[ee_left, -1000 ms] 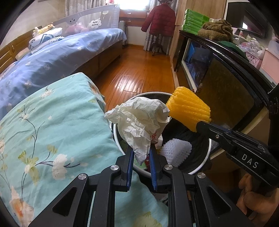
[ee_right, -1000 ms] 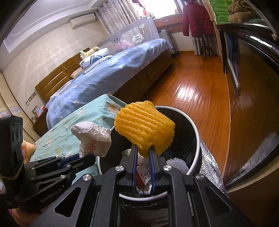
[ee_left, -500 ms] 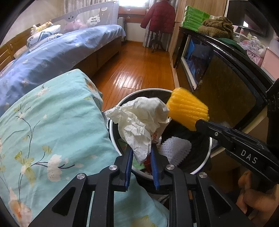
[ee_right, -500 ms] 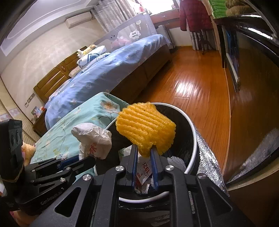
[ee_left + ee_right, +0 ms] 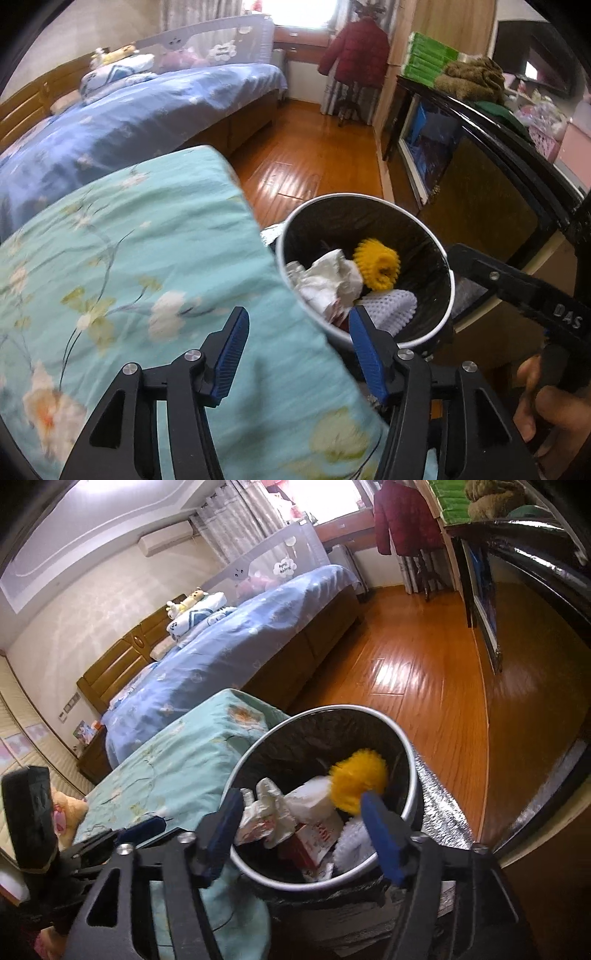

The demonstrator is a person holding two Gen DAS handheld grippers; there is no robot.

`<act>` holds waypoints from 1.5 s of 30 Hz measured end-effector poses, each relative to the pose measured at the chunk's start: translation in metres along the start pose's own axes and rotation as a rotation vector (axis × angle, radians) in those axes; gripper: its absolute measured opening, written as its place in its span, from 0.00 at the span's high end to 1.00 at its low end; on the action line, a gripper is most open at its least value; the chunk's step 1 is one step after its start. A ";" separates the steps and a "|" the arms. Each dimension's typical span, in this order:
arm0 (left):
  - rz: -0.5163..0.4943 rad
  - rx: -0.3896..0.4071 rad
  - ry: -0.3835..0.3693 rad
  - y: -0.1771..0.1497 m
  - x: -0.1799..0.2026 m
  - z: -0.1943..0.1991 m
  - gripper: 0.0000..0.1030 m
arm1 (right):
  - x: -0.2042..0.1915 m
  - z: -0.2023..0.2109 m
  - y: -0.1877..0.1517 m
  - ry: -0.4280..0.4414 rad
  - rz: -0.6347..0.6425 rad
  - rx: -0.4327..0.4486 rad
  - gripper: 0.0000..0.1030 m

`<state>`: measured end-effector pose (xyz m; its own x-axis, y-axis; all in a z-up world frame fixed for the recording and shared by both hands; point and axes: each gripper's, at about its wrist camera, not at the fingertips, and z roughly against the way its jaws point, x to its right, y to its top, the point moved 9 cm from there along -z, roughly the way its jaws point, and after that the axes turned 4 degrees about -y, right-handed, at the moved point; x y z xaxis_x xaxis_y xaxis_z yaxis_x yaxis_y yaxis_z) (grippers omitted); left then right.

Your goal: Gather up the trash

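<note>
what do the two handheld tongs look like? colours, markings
Both tongs, left and right, have matte black angular frames with triangular cut-outs, silver pivot bolts and ribbed blue pads. White "DAS" lettering marks the right one's side. No cables or sleeves are visible.

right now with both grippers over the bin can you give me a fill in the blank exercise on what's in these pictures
1. The yellow foam net lies inside the round ____, whose rim is white.
2. Beside the yellow net lies a crumpled ____ paper.
3. The left gripper and the right gripper are opening, and between the jaws of each there is ____.
4. The quilt left of the bin is light blue with a ____ print.

Missing words: trash bin; white; nothing; floral
</note>
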<state>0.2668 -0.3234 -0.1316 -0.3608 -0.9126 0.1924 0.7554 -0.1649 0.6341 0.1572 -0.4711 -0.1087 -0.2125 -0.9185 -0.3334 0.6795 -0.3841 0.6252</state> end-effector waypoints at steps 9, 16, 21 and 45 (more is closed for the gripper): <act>0.090 0.095 0.037 -0.031 -0.031 0.054 0.39 | -0.043 0.020 -0.022 0.010 0.069 0.045 0.17; 0.140 0.181 0.117 -0.064 -0.060 0.102 0.30 | -0.077 0.029 -0.036 0.037 0.108 0.088 0.15; 0.177 0.212 0.154 -0.084 -0.076 0.128 0.30 | -0.098 0.031 -0.047 0.051 0.138 0.106 0.12; 0.140 0.522 0.415 -0.111 -0.083 0.231 0.01 | -0.166 0.068 -0.039 0.027 0.353 0.388 0.00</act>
<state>0.0859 -0.1428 -0.0450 0.0397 -0.9973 0.0614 0.3792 0.0719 0.9225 0.1187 -0.3100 -0.0297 0.0039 -0.9975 -0.0703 0.3952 -0.0631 0.9164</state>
